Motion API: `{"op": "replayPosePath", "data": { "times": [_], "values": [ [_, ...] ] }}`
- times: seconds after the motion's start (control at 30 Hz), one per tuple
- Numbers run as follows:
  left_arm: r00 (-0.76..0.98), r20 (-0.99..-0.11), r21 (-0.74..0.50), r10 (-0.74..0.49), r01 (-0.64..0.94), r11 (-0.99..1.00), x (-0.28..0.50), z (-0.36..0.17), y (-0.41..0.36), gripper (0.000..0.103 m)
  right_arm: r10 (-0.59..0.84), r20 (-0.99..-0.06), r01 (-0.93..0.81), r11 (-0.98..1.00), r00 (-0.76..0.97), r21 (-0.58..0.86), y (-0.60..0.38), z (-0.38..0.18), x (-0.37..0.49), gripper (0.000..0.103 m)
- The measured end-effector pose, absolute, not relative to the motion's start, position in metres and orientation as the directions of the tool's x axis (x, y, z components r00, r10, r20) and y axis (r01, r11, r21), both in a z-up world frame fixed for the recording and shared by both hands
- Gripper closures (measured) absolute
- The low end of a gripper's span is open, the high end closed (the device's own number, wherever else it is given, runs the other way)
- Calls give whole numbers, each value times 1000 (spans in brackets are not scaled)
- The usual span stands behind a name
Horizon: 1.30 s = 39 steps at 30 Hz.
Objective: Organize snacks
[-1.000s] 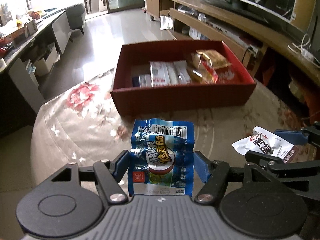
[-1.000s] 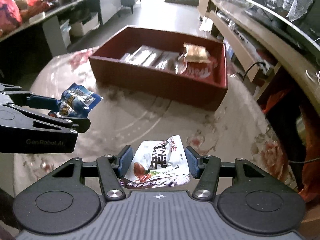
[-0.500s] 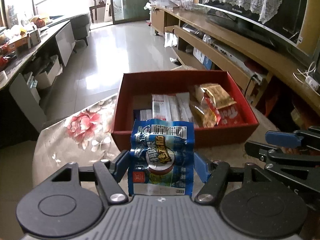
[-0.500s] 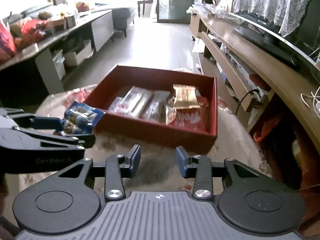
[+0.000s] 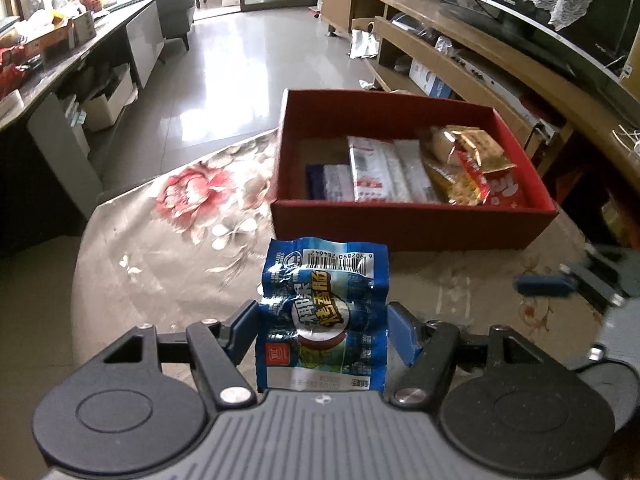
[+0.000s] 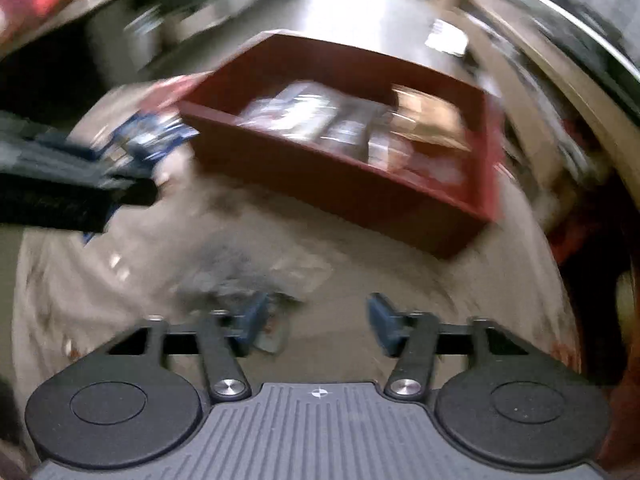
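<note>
Left claw (image 5: pixel 322 330): we see it clamped on the blue sausage packet (image 5: pixel 323 316), blue pads pressing both side edges, the packet upright between them with its barcode end on top.
Blue sausage packet, place: held just short of the red box (image 5: pixel 412 226), in front of its near wall and toward its left end, above the flowered table (image 5: pixel 160 248).
Red box, contents: long white wrapped bars (image 5: pixel 378 168) lie in its middle and golden and red packets (image 5: pixel 470 160) at its right end; bare floor shows in its left part.
Step in hand: we judge one snack is being carried to the red box, not yet over its rim.
Next move: we think the left claw must clear the near wall, come over the bare left part of the red box, then let go.
Right claw (image 6: pixel 314 322): its jaws have just been opening and stand well apart, with nothing pressed between them.
Hard to make out: the right wrist view is smeared by motion. A pale blur lies on the table near the right claw's left fingertip (image 6: pixel 250 318), on our side of the red box; we cannot tell what it is. In the left wrist view the right claw is cut off at the picture's edge.
</note>
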State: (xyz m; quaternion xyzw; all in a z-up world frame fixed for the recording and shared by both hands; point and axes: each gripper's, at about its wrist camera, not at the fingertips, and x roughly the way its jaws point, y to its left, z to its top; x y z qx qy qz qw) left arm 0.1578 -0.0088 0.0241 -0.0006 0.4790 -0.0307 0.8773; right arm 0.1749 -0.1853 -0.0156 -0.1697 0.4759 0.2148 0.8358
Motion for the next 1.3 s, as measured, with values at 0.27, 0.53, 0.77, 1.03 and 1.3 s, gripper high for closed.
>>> {"op": "replayPosePath", "data": {
  "times": [0.27, 0.53, 0.77, 1.03, 1.3],
  "values": [
    [484, -871, -76, -86, 40, 996, 159, 7, 8, 31, 207, -915, -778, 608, 347, -157, -133, -45, 195, 17],
    [453, -886, -90, -101, 45, 995, 162, -2, 5, 31, 258, -937, -705, 709, 236, 18, -160, -63, 213, 21],
    [463, -879, -95, -116, 67, 993, 154, 5, -4, 31, 216, -939, -682, 731, 266, -25, -168, -54, 180, 37],
    [441, -890, -95, -113, 64, 993, 157, -2, 1, 31, 212, -927, -767, 632, 308, -110, -155, -55, 193, 12],
    [424, -897, -115, -128, 56, 992, 157, -6, 4, 31, 236, -939, -682, 732, 250, 3, -160, -58, 193, 41]
  ]
}}
